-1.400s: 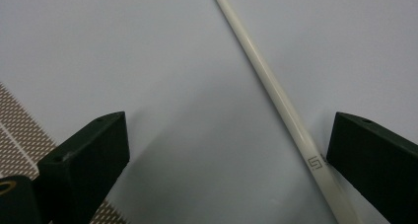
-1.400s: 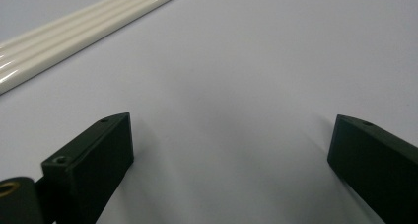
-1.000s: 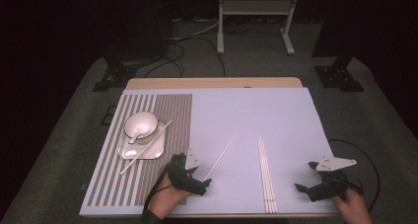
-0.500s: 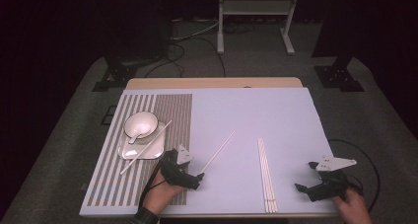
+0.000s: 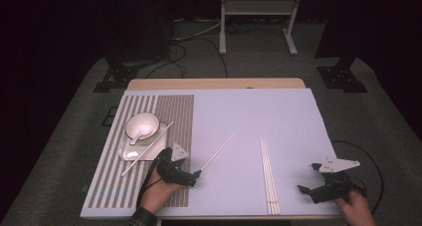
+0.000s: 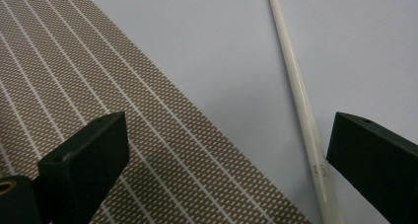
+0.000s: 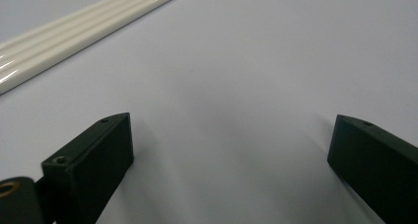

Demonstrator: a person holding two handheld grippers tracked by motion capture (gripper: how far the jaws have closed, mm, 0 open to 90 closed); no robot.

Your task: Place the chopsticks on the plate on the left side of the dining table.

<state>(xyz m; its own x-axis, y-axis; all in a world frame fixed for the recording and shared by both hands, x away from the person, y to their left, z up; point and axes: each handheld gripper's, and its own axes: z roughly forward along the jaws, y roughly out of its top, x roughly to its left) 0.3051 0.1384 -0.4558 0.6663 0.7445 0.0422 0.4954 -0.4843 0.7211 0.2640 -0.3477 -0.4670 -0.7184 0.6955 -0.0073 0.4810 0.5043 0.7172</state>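
Left gripper (image 5: 195, 175), near front edge of the table (image 5: 249, 111), jaws spread wide over the seam between striped mat (image 5: 174, 111) and bare surface. Single chopstick (image 6: 300, 93) lies slanting just inside its right-hand jaw, not touched; a small mark near its lower end, too blurred to read. Right gripper (image 5: 304, 178) near front right corner, jaws wide apart, holding nothing. Bundle of chopsticks (image 5: 267, 172) just beside it. Bare surface between.

Jaws: I see my right gripper (image 7: 231, 169) spread wide above the pale mat (image 7: 256, 71).
Chopsticks: white bundle (image 7: 74, 29) at upper left.
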